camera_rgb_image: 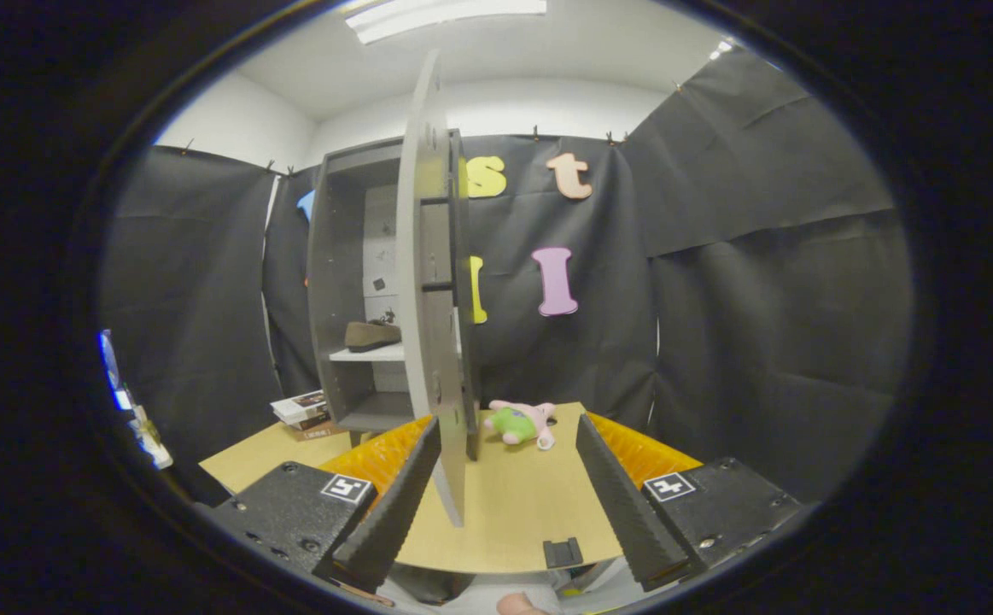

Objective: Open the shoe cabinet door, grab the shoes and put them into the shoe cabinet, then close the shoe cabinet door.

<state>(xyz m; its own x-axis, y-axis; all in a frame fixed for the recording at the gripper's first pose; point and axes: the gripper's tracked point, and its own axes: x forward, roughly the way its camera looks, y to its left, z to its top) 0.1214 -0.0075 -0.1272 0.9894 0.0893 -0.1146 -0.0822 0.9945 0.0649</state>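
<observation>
Spreading wide, the gripper (509, 427) holds its jaws open, clasping nothing; the cabinet door (432, 282), swung out edge-on, stands just inside the left finger. Ahead on the table (517, 504) lies a plush toy (522, 423). Beyond, the shoe cabinet (351, 290) holds a brown shoe (372, 335) on its shelf; books (301, 410) lie beside its base.

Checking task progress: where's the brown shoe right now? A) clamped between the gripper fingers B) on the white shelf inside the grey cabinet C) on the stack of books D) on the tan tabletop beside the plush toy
B: the brown shoe sits on the white shelf inside the grey shoe cabinet, whose grey door stands open; the gripper is open, its fingers holding nothing.
</observation>
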